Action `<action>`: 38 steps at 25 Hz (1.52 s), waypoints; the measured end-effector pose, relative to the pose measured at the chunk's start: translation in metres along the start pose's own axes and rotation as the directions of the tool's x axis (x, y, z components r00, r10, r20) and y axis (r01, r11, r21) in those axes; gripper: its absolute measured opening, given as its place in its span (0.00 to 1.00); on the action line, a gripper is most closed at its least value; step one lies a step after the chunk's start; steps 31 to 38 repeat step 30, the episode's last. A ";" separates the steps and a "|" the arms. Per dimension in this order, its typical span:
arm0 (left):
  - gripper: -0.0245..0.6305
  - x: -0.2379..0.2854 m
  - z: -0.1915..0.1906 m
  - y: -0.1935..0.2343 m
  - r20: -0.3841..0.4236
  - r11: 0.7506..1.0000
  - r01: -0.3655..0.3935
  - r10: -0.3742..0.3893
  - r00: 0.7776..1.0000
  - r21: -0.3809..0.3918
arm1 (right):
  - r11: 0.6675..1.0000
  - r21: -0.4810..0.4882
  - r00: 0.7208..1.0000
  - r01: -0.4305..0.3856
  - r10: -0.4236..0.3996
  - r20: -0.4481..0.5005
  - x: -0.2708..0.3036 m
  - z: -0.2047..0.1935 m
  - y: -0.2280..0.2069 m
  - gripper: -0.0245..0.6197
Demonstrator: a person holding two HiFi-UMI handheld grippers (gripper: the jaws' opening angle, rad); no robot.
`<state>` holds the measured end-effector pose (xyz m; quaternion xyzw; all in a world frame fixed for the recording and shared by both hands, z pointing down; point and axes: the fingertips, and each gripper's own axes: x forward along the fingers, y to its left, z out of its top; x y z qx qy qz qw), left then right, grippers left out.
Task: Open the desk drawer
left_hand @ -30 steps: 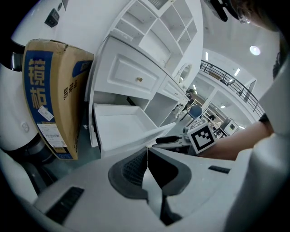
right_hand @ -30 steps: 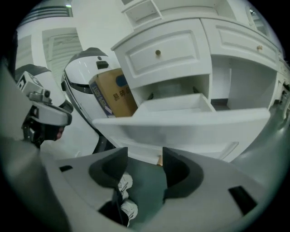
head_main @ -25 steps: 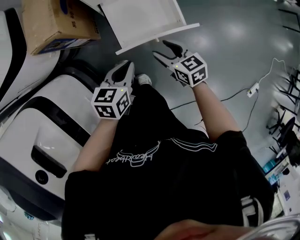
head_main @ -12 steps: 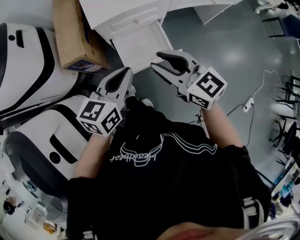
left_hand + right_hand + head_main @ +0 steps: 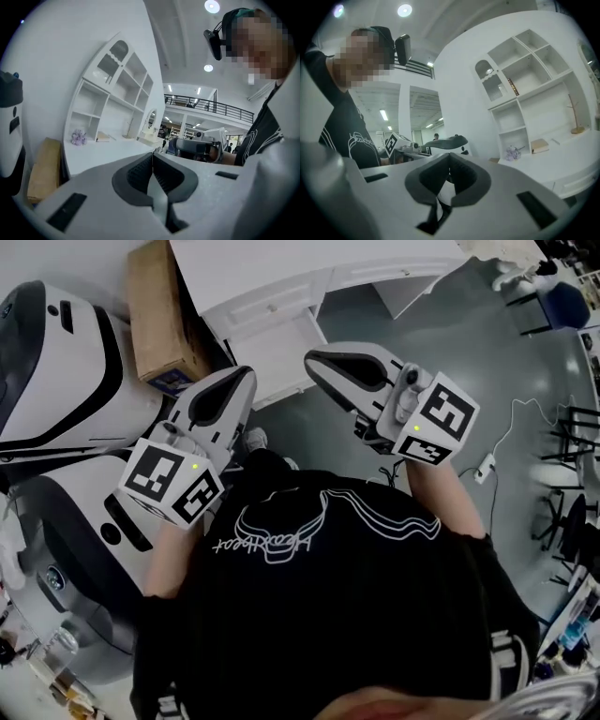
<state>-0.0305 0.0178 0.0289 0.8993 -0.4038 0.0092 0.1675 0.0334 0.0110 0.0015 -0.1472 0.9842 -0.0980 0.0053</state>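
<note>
Both grippers are held in the air and empty. The left gripper [image 5: 232, 385] has its fingers [image 5: 140, 173] pressed together, and so has the right gripper [image 5: 316, 360], fingers [image 5: 464, 176]. The desk drawer [image 5: 286, 352] lies ahead of and below them, under the edge of the white worktop [image 5: 281, 263], between the two tips in the head view. It looks already drawn out, its front edge crosswise to the fingers. Neither hand is clearly nearer.

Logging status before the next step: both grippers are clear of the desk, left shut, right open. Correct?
Not quite. The right gripper is shut too, jaws together with nothing between them, as the right gripper view shows. The left gripper is shut, and both are clear of the desk.
</note>
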 end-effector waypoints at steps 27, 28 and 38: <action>0.04 -0.023 0.044 -0.010 0.057 0.998 0.037 -0.039 0.998 0.041 | 0.998 -0.068 1.000 -0.003 0.003 -0.002 0.020 0.030 0.021 0.05; 0.04 -0.022 0.044 -0.011 0.057 0.999 0.036 -0.039 0.998 0.039 | 0.998 -0.068 1.000 -0.003 0.003 0.000 0.020 0.031 0.020 0.05; 0.04 -0.021 0.045 -0.011 0.056 0.999 0.038 -0.040 0.998 0.035 | 0.998 -0.066 1.000 -0.001 0.002 0.006 0.018 0.033 0.018 0.05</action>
